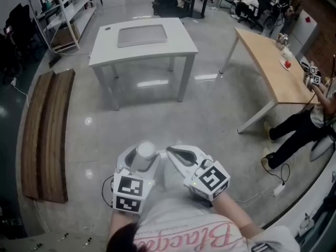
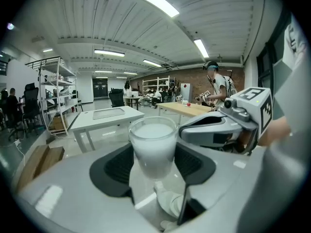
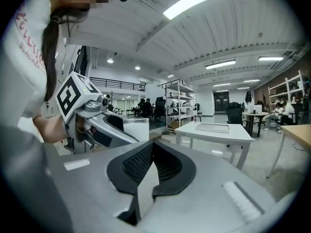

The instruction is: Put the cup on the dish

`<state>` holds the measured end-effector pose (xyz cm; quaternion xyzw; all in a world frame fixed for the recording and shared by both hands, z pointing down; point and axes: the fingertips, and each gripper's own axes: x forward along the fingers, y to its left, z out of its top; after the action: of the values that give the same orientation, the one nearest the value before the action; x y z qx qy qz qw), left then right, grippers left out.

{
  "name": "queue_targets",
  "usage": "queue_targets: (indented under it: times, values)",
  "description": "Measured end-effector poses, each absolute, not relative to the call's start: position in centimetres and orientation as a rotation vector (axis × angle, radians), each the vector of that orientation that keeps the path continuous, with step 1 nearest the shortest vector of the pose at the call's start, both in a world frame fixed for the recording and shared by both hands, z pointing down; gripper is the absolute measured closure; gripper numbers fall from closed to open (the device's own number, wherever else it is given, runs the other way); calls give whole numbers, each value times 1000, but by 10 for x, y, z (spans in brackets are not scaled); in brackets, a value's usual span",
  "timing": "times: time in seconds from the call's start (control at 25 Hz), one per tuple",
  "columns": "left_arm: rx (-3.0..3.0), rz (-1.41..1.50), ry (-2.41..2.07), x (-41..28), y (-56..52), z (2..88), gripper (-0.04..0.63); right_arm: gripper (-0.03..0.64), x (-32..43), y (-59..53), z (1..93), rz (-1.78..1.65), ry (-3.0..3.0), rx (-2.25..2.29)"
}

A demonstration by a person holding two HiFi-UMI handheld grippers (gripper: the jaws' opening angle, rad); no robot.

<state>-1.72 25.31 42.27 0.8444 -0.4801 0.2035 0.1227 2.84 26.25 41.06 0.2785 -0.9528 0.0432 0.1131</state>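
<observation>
A white frosted cup (image 1: 145,152) stands upright between the jaws of my left gripper (image 1: 142,159), close in front of the person's body and above the floor. In the left gripper view the cup (image 2: 153,147) fills the gap and both dark pads (image 2: 119,166) press on its sides. My right gripper (image 1: 175,154) hangs just to the right of it, jaws together with nothing between them; its pads (image 3: 138,164) meet at the tips. A flat grey rectangular tray (image 1: 142,35) lies on the white table (image 1: 105,51) far ahead. I see no other dish.
A wooden table (image 1: 273,67) with a small red object (image 1: 287,64) stands at the right, and a person (image 1: 304,125) is beside it. Two wooden planks (image 1: 47,135) lie on the floor at the left. Shelving (image 1: 58,9) lines the far left. Bare concrete floor separates me from the white table.
</observation>
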Motion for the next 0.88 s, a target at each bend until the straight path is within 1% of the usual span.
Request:
queue_targets:
  times: [0.88]
  values:
    - [2483, 628, -1367, -20, 201, 416, 337, 615, 22, 214, 408, 219, -2784, 819]
